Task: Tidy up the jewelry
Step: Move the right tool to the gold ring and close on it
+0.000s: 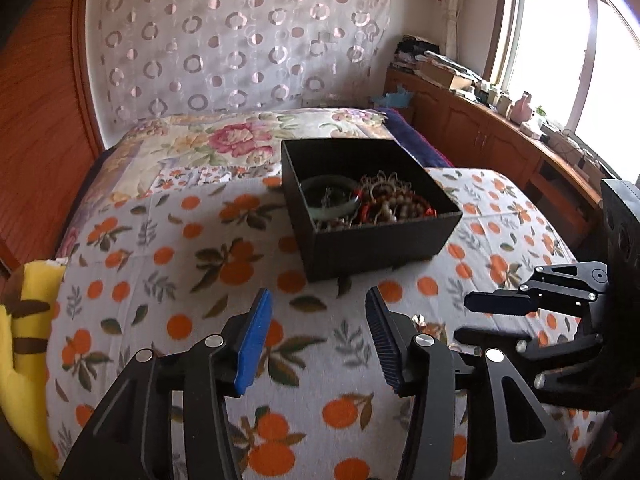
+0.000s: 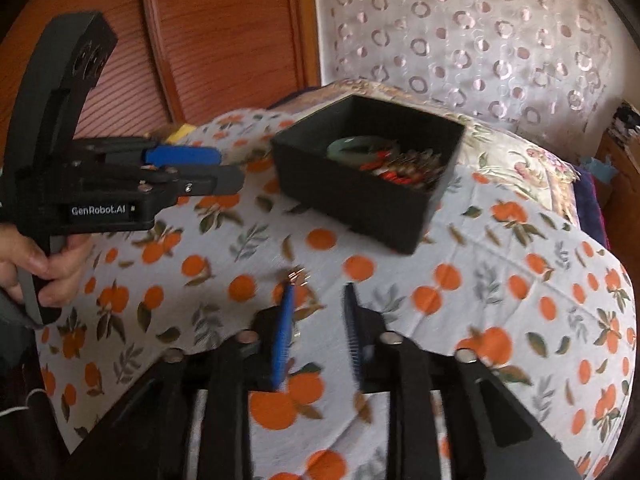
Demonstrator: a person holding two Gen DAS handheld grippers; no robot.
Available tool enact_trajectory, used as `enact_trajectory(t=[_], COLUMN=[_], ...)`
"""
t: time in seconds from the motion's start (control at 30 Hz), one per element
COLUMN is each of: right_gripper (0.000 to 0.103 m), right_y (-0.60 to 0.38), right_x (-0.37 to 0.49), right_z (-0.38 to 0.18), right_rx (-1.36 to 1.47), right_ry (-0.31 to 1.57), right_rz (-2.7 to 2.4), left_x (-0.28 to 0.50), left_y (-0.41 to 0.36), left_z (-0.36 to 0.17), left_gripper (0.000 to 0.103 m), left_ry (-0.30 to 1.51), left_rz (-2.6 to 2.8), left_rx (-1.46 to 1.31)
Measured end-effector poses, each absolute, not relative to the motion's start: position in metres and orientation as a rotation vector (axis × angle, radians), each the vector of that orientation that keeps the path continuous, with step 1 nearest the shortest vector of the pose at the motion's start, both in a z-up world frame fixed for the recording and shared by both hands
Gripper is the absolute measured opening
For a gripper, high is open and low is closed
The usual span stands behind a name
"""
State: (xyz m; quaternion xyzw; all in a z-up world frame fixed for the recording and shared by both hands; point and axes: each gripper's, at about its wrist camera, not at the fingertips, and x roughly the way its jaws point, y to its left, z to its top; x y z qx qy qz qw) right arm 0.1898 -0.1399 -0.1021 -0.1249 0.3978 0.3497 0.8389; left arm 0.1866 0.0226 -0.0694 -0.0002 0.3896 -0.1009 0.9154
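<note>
**Two hand-held tools over a bed beside an open jewelry box**

In the left wrist view, the left tool point(image 1: 318, 336) filled the lower centre of the frame, its two blue-padded fingers spread apart with nothing between them. Above it, at frame centre, a black open box point(image 1: 380, 246) sat on a bed cover point(image 1: 168, 248) printed with oranges. Inside the box lay a pale green bangle point(image 1: 320, 210) on the left and a tangle of red and brown beaded jewelry point(image 1: 390, 204) on the right. The right tool point(image 1: 468, 320) entered from the right edge, lower than the box, fingers parted.

In the right wrist view, the right tool's fingers stood spread at lower centre, holding nothing. A small gold-coloured piece of jewelry point(image 2: 299, 276) lay on the bed cover just past the tip of the blue-padded finger point(image 2: 282, 336); motion blur hid whether they touched. The box sat at upper centre, apart from that piece. At the left edge, a hand point(image 2: 40, 264) gripped the handle of the left tool.
</note>
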Motion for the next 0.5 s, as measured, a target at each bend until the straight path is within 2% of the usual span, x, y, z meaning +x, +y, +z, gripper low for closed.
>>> enact_trajectory(t=[0.4, 0.47, 0.5], right_gripper=[0.036, 0.022, 0.022], right_y=[-0.121, -0.121, -0.121], right_x=[0.174, 0.174, 0.173], right_z=[-0.114, -0.114, -0.114], right_rx=[-0.402, -0.402, -0.406], right_ry=[0.850, 0.853, 0.850], right_rz=[0.745, 0.757, 0.754], left_x=[0.173, 0.173, 0.173], left_y=[0.029, 0.028, 0.027], left_z=[-0.080, -0.081, -0.081], left_gripper=[0.048, 0.048, 0.048], left_ry=[0.821, 0.824, 0.826], left_rz=[-0.198, -0.201, -0.203], left_rx=[-0.013, -0.013, -0.013])
